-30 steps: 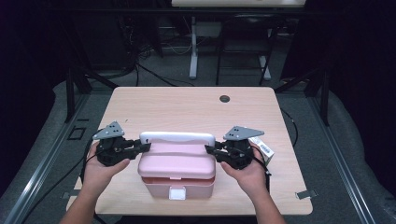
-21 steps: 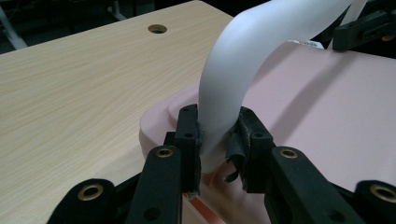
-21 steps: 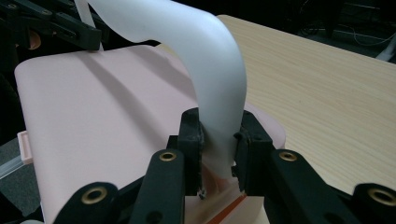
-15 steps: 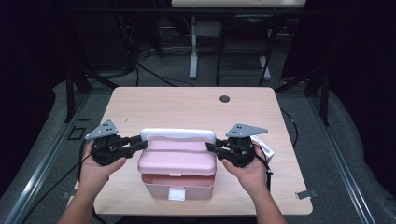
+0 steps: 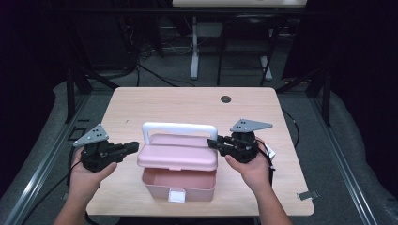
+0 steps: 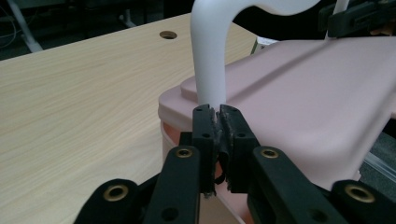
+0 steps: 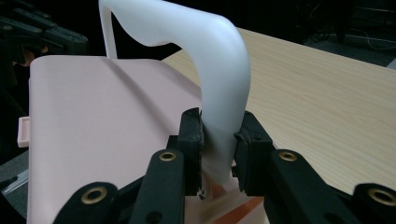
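Sitting near the front edge of the desk [image 5: 141, 108], at about 6 o'clock from the desk's middle, the pink box [image 5: 180, 185] has its lid [image 5: 178, 154] raised off the base, so the inside of the base shows at the front. A white handle [image 5: 179, 127] arches over the back of the lid. A small white latch [image 5: 176, 196] sits on the front wall of the base.

At 3 o'clock from the box, the right gripper [image 5: 212, 143] clamps its fingers [image 7: 191, 135] on the right leg of the handle, the white plastic pinched between the pads.

At 9 o'clock, the left gripper [image 5: 135, 146] has just been closing; its fingers [image 6: 205, 128] now meet with nothing between them, tips just in front of the handle's left leg and the lid's left edge, whether touching I cannot tell.

A round hole [image 5: 225, 99] lies in the desk at 12 o'clock, well apart from the box.
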Tool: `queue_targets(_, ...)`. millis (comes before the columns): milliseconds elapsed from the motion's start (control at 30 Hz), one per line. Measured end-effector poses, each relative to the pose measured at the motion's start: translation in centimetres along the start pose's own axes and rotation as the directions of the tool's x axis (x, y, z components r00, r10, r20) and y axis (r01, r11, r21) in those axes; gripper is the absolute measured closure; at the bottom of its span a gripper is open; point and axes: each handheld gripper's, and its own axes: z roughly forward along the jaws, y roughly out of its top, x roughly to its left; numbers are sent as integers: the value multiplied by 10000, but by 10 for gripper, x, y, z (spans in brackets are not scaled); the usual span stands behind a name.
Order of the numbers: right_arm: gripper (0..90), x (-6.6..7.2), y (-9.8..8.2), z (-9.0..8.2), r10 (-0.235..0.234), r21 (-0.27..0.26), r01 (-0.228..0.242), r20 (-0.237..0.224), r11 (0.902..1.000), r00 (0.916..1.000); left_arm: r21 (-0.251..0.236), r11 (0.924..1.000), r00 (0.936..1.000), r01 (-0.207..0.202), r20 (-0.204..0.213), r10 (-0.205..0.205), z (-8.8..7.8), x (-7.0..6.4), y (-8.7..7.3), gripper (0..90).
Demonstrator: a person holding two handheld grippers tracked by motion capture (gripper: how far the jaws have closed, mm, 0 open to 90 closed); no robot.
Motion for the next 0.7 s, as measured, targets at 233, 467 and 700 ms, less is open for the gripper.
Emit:
queue_targets(233, 737, -4, 7, 3, 1, -116, -4, -239, 9999, 9997, 233, 9996, 9999, 151, -58, -150, -3, -1, -11, 896)
queue_targets(467, 739, -6, 10, 7, 43, -184, -49, -369, 9998, 9993, 583, 9982, 9998, 164, 69, -168, 0, -6, -18, 897)
queue_targets(700, 739, -9, 10, 7, 143, -197, -151, -414, 9997, 9990, 807, 9967, 9992, 76, 394, -108, 8, -14, -22, 897)
